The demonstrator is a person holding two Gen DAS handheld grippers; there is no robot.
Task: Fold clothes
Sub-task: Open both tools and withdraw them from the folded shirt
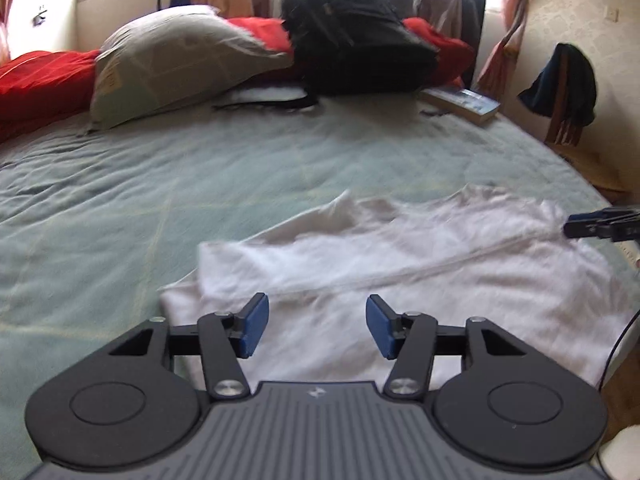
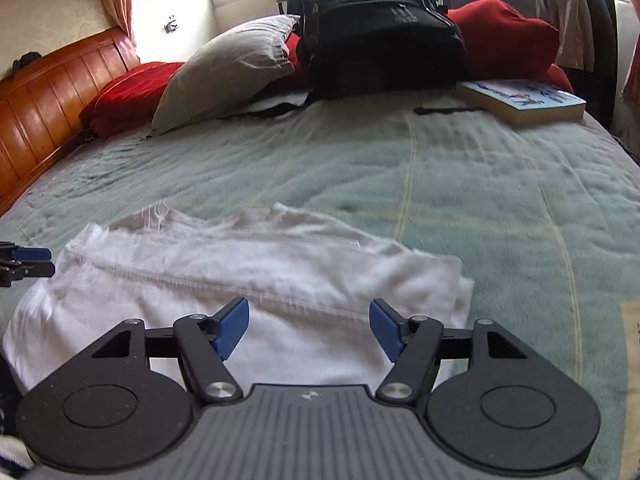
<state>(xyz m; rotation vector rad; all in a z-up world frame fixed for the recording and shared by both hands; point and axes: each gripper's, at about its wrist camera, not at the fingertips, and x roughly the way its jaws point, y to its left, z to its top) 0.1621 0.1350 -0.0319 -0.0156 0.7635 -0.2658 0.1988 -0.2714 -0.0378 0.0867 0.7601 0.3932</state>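
Observation:
A white garment lies folded over itself on the pale green bedspread, with a stitched hem running across its middle. My left gripper hovers open over the garment's near left part, nothing between its blue pads. In the right wrist view the same white garment spreads below my right gripper, which is also open and holds nothing. The tip of the right gripper shows at the right edge of the left wrist view, and the left gripper's tip shows at the left edge of the right wrist view.
At the far side of the bed sit a grey pillow, red cushions, a black backpack and a book. A wooden headboard runs along the left. Clothes hang at the back right.

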